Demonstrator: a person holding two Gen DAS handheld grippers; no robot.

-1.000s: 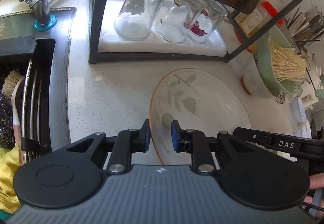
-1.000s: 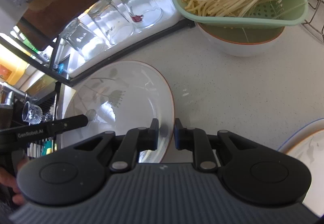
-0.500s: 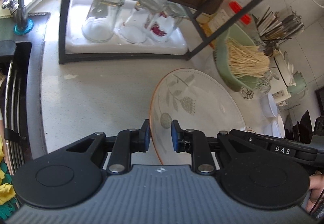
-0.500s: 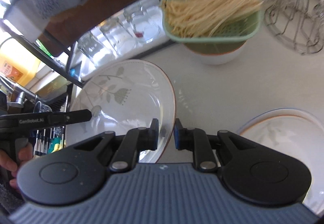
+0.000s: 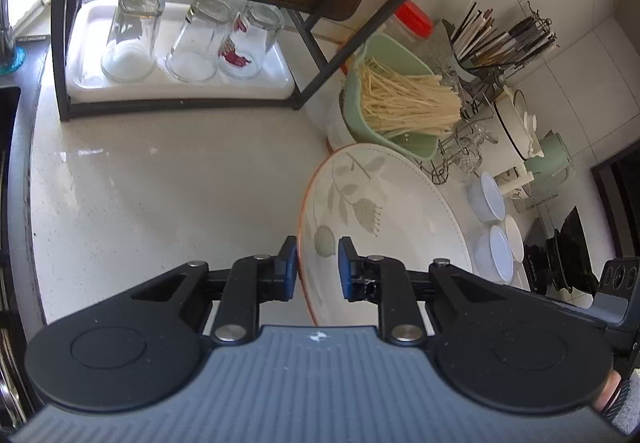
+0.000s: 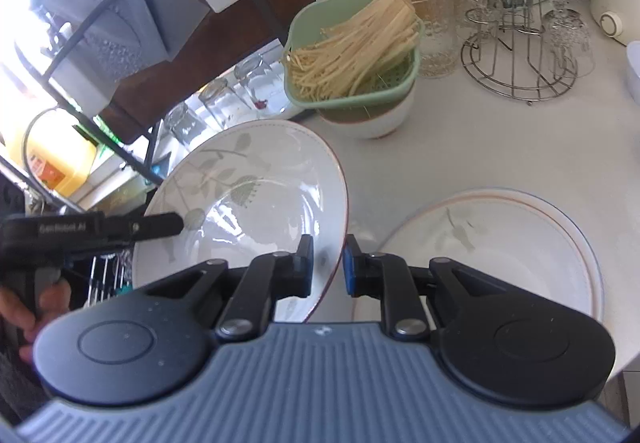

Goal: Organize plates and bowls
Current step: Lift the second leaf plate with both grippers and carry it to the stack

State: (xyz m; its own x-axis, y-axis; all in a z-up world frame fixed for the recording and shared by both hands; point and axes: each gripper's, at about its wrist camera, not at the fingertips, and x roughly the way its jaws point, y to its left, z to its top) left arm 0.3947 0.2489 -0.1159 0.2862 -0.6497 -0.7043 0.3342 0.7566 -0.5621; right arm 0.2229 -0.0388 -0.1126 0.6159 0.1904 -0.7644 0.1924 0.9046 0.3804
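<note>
Left tongs [image 5: 318,267]: clenched on the left rim of the leaf-patterned plate [image 5: 384,227].
Right tongs [image 6: 328,265]: clenched on the opposite rim of that plate.
Plate: tilted, held clear of the bench [image 6: 500,147] between both tongs.
Second plate [image 6: 500,255]: lies flat on the bench, just right of the held one.
Green colander [image 6: 352,55]: holds noodles, sits in a bowl behind.

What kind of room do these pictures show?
Most likely a home kitchen. On the pale stone counter clear drinking glasses stand upside down on a white tray, a green plastic strainer holds pale noodles, and a holder of chopsticks and utensils stands by the tiled wall.
</note>
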